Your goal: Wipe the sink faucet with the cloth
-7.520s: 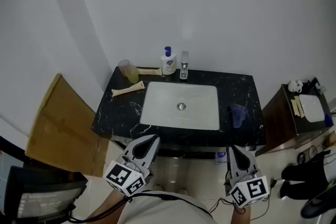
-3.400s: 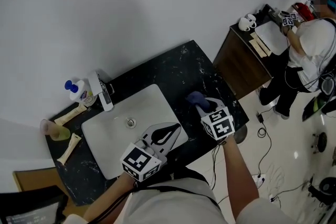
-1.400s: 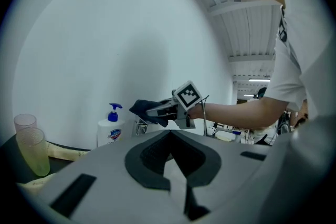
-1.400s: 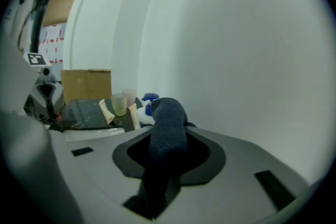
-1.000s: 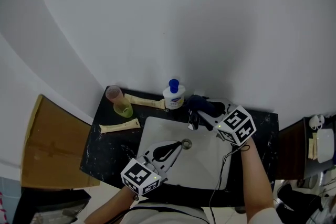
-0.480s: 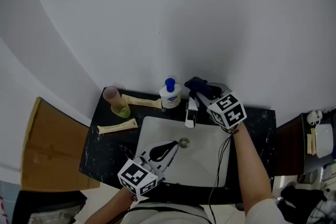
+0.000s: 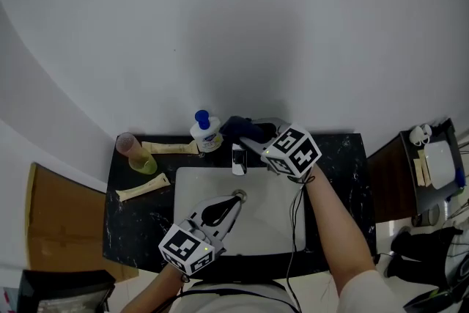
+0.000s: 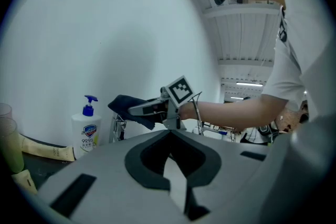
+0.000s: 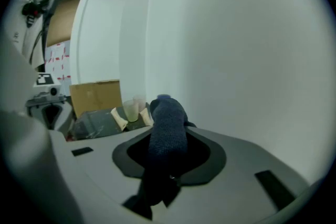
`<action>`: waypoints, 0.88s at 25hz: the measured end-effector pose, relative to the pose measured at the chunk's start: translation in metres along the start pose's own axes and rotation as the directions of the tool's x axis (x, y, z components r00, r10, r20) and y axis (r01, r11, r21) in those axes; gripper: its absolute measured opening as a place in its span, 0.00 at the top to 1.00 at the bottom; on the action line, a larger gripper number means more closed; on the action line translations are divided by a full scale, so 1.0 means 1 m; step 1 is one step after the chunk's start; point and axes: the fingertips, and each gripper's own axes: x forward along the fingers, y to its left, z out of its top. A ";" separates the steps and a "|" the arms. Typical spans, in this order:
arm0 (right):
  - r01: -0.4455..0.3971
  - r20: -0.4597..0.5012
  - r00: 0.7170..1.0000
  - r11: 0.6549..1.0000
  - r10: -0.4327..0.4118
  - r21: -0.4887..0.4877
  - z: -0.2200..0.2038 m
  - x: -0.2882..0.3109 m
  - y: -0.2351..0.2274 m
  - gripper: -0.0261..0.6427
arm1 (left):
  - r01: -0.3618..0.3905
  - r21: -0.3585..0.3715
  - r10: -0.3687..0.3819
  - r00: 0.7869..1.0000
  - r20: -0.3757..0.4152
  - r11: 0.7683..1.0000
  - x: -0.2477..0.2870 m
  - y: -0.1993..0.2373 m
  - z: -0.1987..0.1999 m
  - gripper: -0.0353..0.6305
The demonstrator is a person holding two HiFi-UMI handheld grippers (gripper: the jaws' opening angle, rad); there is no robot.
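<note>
A chrome faucet (image 7: 238, 158) stands at the back of the white sink (image 7: 286, 231). My right gripper (image 7: 253, 138) is shut on a dark blue cloth (image 7: 244, 129) and holds it over the faucet's top, on the wall side. The right gripper view shows the cloth (image 9: 167, 134) bunched between the jaws and hanging out in front. The left gripper view shows the cloth (image 8: 128, 106) just above the faucet (image 8: 117, 128). My left gripper (image 7: 235, 198) hovers over the basin, shut and holding nothing.
A soap pump bottle (image 7: 204, 134) stands left of the faucet. Further left on the black counter (image 7: 338, 174) are two cups (image 7: 136, 154) and two cream tubes (image 7: 142, 189). A cardboard sheet (image 7: 51, 231) leans at the left and a wooden cabinet (image 7: 399, 179) stands at the right.
My right gripper has carried the cloth from just right of the faucet's top toward the wall behind it. The left gripper has stayed over the basin.
</note>
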 end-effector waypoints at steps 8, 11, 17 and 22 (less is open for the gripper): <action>0.177 -0.014 0.984 0.984 -0.176 0.026 0.009 0.018 -0.058 0.78 | -0.031 -0.014 0.031 0.999 -0.009 0.999 -0.014 0.009 -0.006 0.94; 0.065 -0.004 0.998 0.997 -0.065 -0.050 0.005 0.004 -0.018 0.78 | -0.047 -0.021 0.047 0.999 0.001 0.999 -0.017 0.015 -0.004 0.94; -0.147 -0.052 0.989 0.982 0.142 -0.121 -0.005 -0.014 0.038 0.78 | -0.057 -0.027 0.057 0.998 0.001 0.998 -0.018 0.027 -0.004 0.94; 0.026 0.000 1.000 0.999 -0.026 -0.038 0.004 0.007 -0.018 0.78 | -0.048 -0.022 0.048 0.999 0.001 0.999 -0.016 0.024 -0.001 0.94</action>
